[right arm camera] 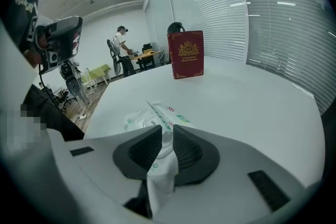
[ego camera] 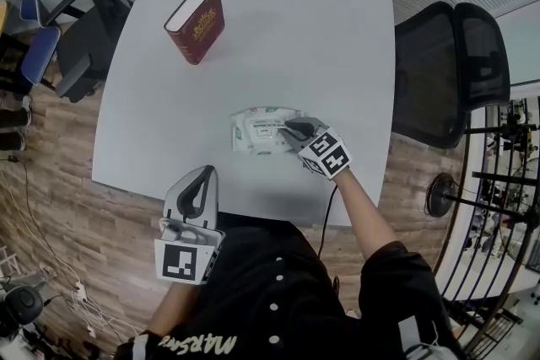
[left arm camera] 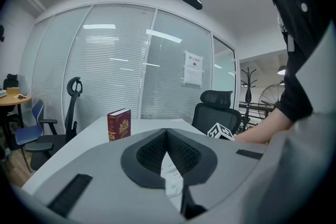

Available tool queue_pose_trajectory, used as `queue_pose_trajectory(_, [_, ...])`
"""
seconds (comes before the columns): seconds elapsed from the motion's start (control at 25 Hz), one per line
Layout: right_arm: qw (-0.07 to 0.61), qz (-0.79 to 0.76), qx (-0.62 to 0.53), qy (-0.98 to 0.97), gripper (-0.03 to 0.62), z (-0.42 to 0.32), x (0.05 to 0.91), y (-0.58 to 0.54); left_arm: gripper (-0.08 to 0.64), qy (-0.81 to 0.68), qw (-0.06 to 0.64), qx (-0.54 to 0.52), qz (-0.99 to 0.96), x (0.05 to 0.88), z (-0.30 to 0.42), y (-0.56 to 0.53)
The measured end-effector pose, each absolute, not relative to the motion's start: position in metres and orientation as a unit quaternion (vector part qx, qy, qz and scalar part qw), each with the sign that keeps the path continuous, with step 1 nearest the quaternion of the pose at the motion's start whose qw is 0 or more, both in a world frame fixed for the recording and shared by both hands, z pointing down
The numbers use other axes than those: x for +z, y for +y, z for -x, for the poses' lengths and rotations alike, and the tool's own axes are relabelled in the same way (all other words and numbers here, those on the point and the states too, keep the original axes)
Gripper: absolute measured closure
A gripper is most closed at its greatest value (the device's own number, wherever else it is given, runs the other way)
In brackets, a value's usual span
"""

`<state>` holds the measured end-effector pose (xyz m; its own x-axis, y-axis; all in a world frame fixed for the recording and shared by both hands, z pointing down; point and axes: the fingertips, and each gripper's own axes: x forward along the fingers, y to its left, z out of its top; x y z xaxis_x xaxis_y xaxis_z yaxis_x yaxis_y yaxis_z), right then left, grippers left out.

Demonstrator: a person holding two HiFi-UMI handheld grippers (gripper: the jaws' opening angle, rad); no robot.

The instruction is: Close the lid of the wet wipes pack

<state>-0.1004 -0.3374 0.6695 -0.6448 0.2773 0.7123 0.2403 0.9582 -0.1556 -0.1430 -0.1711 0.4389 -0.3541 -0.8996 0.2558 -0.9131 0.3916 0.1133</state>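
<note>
wet wipes pack point(ego camera: 250, 124): lying flat on the white tabletop point(ego camera: 278, 38), in the middle and nearer the front edge. Its right end runs up into the right tool.

lid point(ego camera: 265, 131): it's the flap on the top face. From the head view it looks flat, with nothing sticking up. It's too small in every view to say if it's actually pressed down and sealed.

right tool point(ego camera: 294, 129): angled down at the pack's right end with the jaws almost together. In the right gripper view the crimped end of the wrapper sits pinched between them, so it's gripping the pack, not the lid.

left tool point(ego camera: 202, 174): jaws together with nothing in them. It's over the near edge of the tabletop, well apart from the pack.

done so far: my guess is the pack is just being held steady by its end. I can't confirm the lid is shut.

what's left: probably a press along the flap to seat it, which would likely be the free left tool's job. If the flap is already stuck down, it's basically just letting go.

other stuff: a red book point(ego camera: 196, 23) stands upright at the far left of the tabletop, well away from everything. A black office chair point(ego camera: 447, 72) sits beside the right edge.
</note>
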Motion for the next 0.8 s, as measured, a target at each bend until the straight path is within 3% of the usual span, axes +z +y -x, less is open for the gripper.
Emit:
queue_pose_trajectory(0.28, [0.398, 0.143, 0.033, -0.906, 0.486, 0.093, 0.679, -0.333, 0.552, -0.824, 0.138, 0.033, -0.548, 0.446, 0.134, -0.16])
queue_pose_trajectory(0.52, [0.414, 0.182, 0.033, -0.891, 0.394, 0.09, 0.683, -0.322, 0.552, -0.824, 0.142, 0.035, -0.547, 0.447, 0.129, -0.157])
queue_pose_trajectory(0.8, [0.425, 0.185, 0.045, -0.885, 0.366, 0.089, 0.681, -0.32, 0.552, -0.826, 0.139, 0.028, -0.546, 0.441, 0.132, -0.16])
